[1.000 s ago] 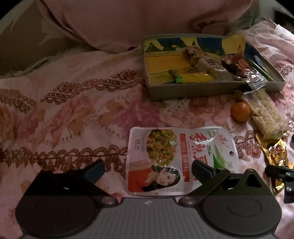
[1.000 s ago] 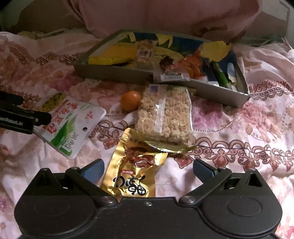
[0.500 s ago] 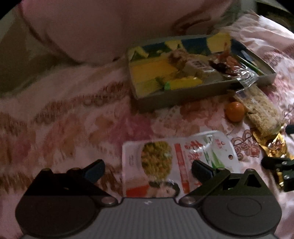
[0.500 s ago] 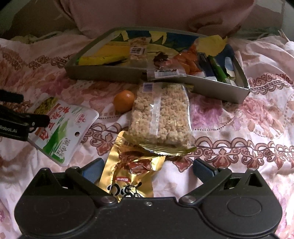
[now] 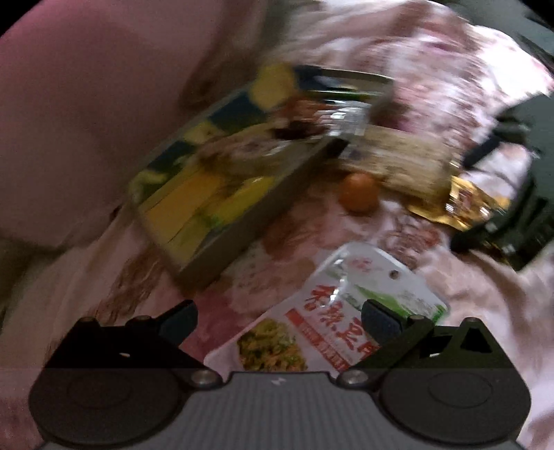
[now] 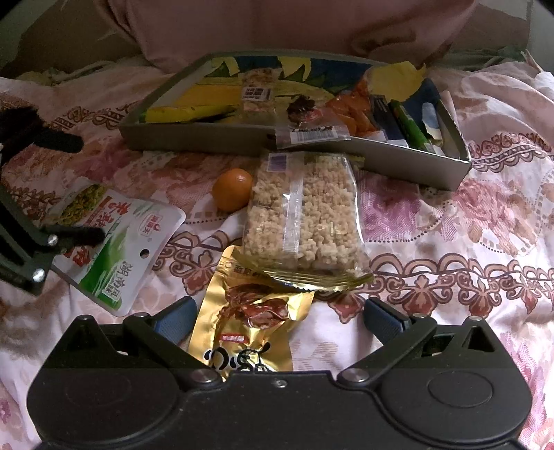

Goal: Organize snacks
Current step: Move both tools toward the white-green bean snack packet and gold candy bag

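A bedroom in a home is indicated: everything is laid out on a floral pink bedspread (image 6: 450,221), rumpled into soft folds. Behind the snack tray (image 6: 398,162), a plump pink pillow (image 6: 277,24) is seen. In front of the tray, loose snack packets are scattered straight on the bedding.

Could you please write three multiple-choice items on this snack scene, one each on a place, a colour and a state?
1. Where does the orange fruit lie?
A. in the tray
B. on the bedspread beside the puffed-rice pack
C. on the gold packet

2. What colour is the packet nearest the right hand-held gripper?
A. gold
B. blue
C. black

3. How is the left hand-held gripper?
A. shut on the fruit
B. shut, holding nothing
C. open over the white pouch

B: the fruit rests left of the puffed-rice pack, outside the tray.
A: its foil is gold.
C: its fingers stand apart over the white pouch.
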